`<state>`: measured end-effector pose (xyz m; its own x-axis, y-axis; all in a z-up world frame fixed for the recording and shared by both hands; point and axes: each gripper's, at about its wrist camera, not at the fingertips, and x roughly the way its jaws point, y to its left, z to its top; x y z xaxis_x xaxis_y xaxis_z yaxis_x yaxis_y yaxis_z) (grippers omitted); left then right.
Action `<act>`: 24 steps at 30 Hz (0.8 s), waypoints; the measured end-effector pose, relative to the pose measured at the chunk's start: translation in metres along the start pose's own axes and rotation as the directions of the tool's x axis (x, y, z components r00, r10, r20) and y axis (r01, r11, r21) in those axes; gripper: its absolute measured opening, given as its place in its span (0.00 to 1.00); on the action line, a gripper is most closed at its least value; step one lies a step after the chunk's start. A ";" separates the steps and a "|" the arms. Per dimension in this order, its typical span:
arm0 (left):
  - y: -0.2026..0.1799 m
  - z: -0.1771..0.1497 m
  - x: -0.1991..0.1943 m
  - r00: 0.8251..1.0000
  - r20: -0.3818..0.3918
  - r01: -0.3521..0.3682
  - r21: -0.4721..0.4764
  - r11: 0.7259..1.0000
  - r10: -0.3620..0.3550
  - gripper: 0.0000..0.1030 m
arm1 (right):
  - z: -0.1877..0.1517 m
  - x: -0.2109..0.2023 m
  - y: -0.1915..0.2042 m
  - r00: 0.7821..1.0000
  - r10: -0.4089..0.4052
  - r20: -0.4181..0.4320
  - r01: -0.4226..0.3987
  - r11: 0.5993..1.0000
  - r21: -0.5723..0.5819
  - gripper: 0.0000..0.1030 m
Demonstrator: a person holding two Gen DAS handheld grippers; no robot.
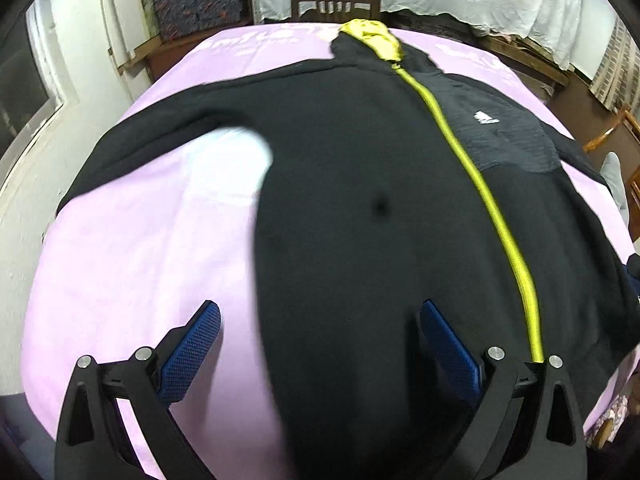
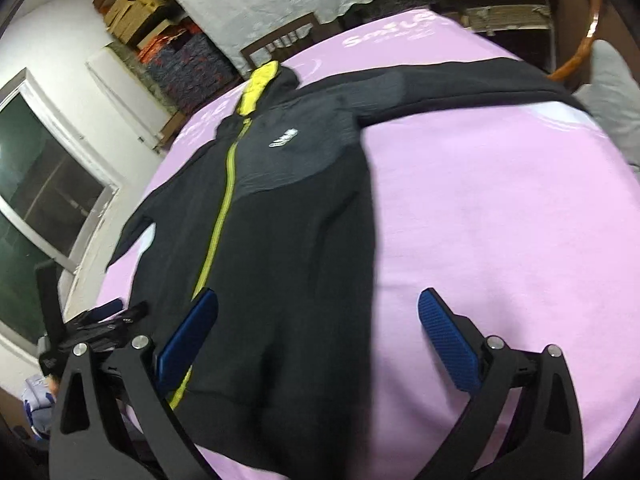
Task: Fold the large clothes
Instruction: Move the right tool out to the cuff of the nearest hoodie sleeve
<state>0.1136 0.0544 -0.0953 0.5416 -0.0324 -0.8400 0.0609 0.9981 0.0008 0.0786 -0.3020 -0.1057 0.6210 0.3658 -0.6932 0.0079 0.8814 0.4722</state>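
The black zip-up hoodie lies spread flat, face up on the pink-covered tabletop, sleeves out at nine and three o'clock, hood at twelve. No fold made yet; all of it remains. Left hand-held gripper and right hand-held gripper both hover spread wide at the hem, pinching nothing.

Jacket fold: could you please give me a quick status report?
Left tool open, right tool open, both over the hem. Jacket flat on pink cloth, zipped, sleeves spread, unfolded. Nothing in the way.
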 end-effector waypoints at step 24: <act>0.009 -0.026 -0.012 0.982 0.050 0.181 0.025 0.983 -0.182 0.11 | -0.049 -0.008 0.015 0.996 0.042 -0.081 -0.051 0.993 -0.111 0.11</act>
<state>0.0861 0.0653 -0.0993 0.5629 -0.2159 -0.7979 0.1783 0.9743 -0.1378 0.0358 -0.2766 -0.1195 0.5549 0.4254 -0.7149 -0.1107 0.8895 0.4434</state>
